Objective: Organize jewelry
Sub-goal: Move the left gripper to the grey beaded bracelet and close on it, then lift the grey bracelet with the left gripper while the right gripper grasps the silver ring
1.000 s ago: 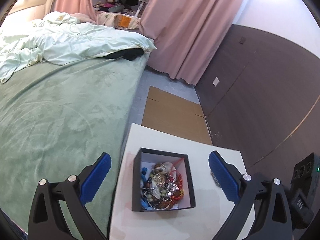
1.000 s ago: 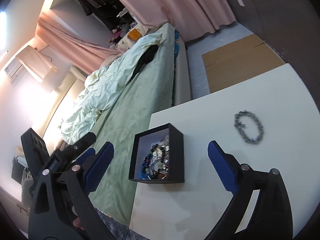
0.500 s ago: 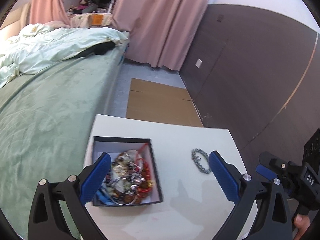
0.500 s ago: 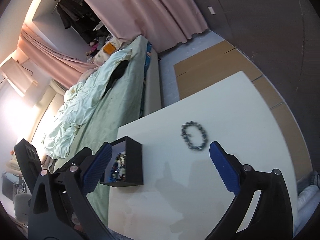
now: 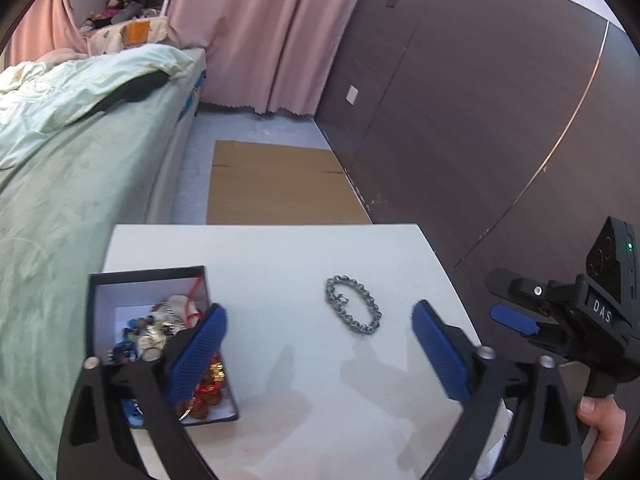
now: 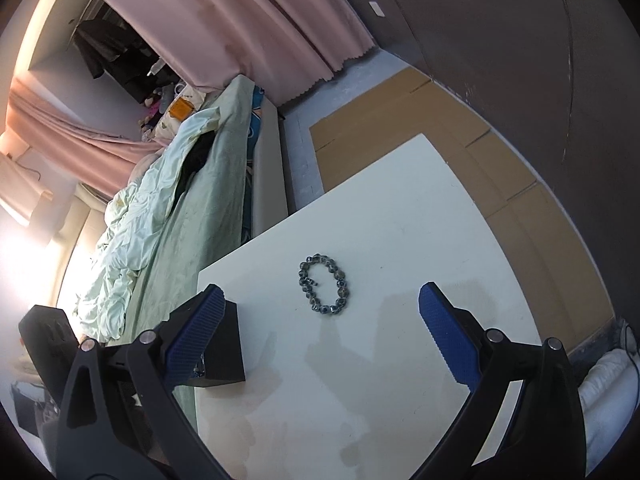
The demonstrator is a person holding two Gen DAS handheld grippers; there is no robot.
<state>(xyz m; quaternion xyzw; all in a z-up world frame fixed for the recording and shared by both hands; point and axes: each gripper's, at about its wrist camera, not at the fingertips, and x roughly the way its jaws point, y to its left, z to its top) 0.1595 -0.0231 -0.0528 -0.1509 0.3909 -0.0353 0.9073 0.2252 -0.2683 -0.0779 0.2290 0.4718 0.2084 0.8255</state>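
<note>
A grey beaded bracelet (image 5: pixel 353 311) lies flat on the white table (image 5: pixel 280 264); it also shows in the right wrist view (image 6: pixel 324 289). A black open box (image 5: pixel 120 280) with a heap of mixed jewelry (image 5: pixel 160 332) stands at the table's left; its dark outer wall (image 6: pixel 226 352) shows in the right wrist view. My left gripper (image 5: pixel 320 354) is open and empty above the table, the bracelet just ahead between its fingers. My right gripper (image 6: pixel 322 338) is open and empty, just short of the bracelet; it also shows at the right of the left wrist view (image 5: pixel 560 312).
A bed with a green cover (image 5: pixel 60 200) runs along the table's left side. Flat cardboard (image 5: pixel 276 188) lies on the floor beyond the table. A dark panelled wall (image 5: pixel 480 120) stands to the right, pink curtains (image 5: pixel 272 32) behind.
Both grippers have swung right, away from the box and toward the bracelet, which now sits centred between the fingers in both views. Both stayed open.
</note>
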